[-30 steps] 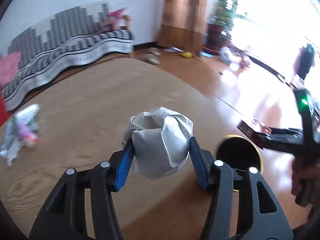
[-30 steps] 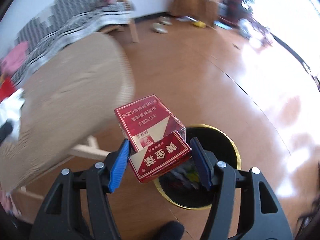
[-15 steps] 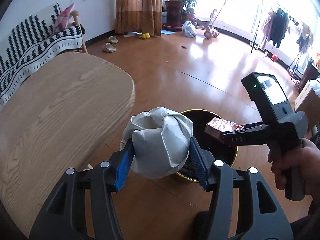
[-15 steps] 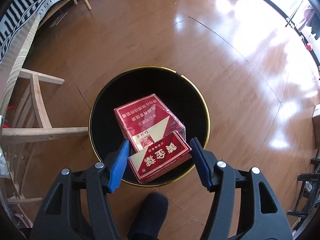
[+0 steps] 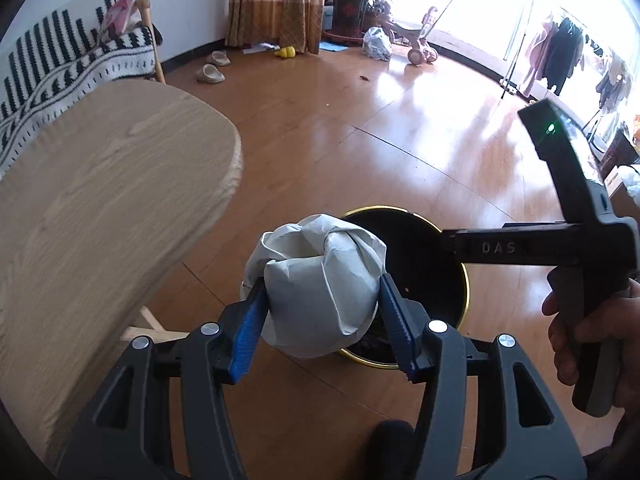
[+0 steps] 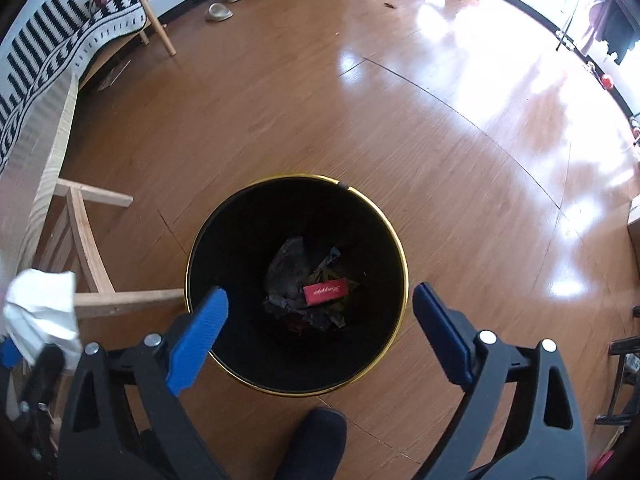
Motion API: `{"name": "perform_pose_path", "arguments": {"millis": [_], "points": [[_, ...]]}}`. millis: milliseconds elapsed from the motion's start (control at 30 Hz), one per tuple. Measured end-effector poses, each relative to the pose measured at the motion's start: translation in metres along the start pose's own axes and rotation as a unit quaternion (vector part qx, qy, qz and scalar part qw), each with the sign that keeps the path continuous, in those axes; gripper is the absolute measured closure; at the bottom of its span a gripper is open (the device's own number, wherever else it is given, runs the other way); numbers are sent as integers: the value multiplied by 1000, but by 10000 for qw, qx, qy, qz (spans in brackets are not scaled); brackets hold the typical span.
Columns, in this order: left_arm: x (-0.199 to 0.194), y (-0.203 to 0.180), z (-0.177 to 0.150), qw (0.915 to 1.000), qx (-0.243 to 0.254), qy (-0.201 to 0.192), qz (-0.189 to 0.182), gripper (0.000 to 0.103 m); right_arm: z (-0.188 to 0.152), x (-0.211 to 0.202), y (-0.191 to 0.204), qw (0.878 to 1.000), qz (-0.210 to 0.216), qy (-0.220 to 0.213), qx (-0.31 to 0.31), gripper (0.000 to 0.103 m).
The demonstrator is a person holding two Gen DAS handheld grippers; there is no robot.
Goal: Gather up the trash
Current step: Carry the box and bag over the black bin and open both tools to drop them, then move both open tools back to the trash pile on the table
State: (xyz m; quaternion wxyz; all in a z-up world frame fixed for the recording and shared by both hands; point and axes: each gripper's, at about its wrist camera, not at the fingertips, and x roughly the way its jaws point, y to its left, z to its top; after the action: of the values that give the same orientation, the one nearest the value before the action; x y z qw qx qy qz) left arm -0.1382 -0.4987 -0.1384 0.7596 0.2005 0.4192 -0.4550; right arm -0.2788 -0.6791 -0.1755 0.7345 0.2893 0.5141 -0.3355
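So the left gripper is pinching a crumpled wad of white paper between its blue ribbed pads, squeezing it at the fat middle. The wad hangs in the air just at the near-left edge of the black trash bin, not quite over the opening from what I can tell. It looks super light and soft, all folds and creases, so it'll squash rather than slip, and the ribbed pads should bite into it fine. Gripping across the bulk like that seems right to me; grab a loose flap and it'd probably just unfold or tear.

The right gripper hangs right above the bin with its jaws spread wide and nothing between them. Down at the bottom of the bin there's a small red box lying flat on a pile of dark crinkly wrappers.

The bin itself is round, smooth matte black inside with a thin shiny gold rim, sitting on a glossy wooden floor beside a pale oak table with a rounded edge and visible grain. My guess is that the paper needs to shift a bit further over the opening before letting go, since something that light could drift or bounce off the rim.
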Motion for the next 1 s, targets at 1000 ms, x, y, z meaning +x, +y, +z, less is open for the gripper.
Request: {"name": "perform_pose_path", "arguments": {"millis": [1000], "points": [[-33, 31, 7, 9988, -277, -355, -177, 9, 10, -55, 46, 9962, 282, -827, 60, 9]]}}
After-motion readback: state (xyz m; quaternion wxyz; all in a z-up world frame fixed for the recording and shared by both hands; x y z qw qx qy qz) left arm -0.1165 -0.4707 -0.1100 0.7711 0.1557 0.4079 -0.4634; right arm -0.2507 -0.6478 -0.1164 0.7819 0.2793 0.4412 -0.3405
